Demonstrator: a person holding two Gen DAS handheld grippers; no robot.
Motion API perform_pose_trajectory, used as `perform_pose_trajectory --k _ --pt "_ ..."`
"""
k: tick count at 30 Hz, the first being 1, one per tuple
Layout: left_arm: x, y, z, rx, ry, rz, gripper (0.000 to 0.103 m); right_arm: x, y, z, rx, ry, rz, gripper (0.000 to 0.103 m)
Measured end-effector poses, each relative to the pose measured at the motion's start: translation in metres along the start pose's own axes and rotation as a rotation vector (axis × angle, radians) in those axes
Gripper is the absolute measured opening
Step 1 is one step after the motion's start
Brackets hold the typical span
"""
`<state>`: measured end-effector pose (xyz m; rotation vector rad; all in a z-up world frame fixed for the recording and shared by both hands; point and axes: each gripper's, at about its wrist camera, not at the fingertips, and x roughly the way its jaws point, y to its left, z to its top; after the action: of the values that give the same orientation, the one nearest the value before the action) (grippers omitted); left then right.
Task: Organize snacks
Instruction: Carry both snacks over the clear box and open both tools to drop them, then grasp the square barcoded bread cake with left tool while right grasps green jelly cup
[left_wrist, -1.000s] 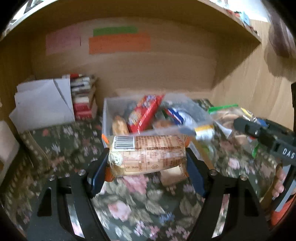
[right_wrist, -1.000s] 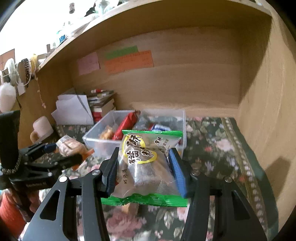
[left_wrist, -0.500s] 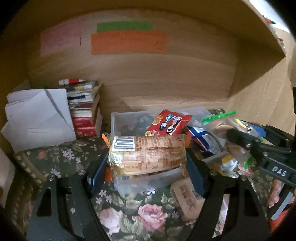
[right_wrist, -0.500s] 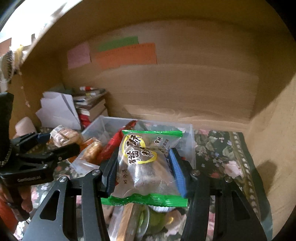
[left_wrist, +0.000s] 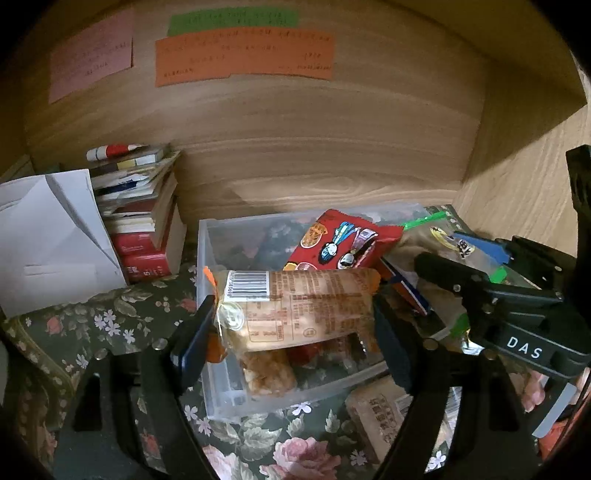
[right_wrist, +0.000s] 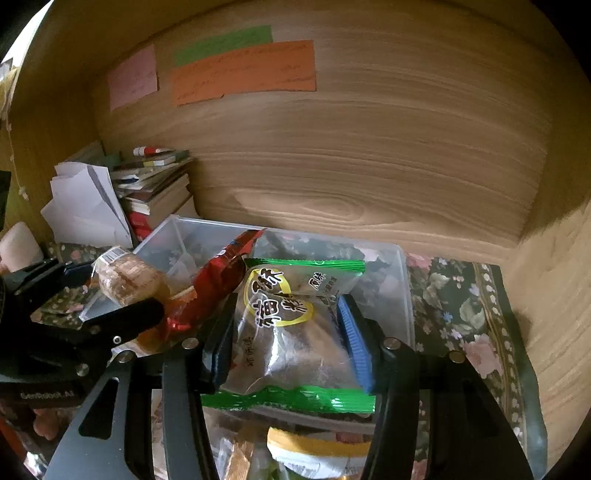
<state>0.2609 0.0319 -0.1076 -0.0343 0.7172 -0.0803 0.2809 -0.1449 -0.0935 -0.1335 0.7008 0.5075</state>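
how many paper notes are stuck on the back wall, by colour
pink note: 1
green note: 1
orange note: 1
total: 3

Dim, warm light is filling both views; fisheye is bending edges w/ dark vignette corners. Daylight is leaking in top left of right wrist view. Foreground is blurring slightly.
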Motion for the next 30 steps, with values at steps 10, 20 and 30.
perform_pose_trajectory --k 10,20,30 --pt "-0.014 0.001 -0.003 -0.009 -0.016 0.001 0.091 -0.003 0.005 0.001 -0.007 0.017 0.018 0.061" --pt "-0.064 -0.006 -0.012 -0.007 -0.075 -0.007 0.097 -0.053 0.003 -0.006 -0.010 -0.033 0.040 0.070" --pt "-0.076 -0.030 -0.046 0.017 -0.038 -0.019 0.098 -0.088 -0.010 -0.040 0.017 -0.049 0.051 0.073"
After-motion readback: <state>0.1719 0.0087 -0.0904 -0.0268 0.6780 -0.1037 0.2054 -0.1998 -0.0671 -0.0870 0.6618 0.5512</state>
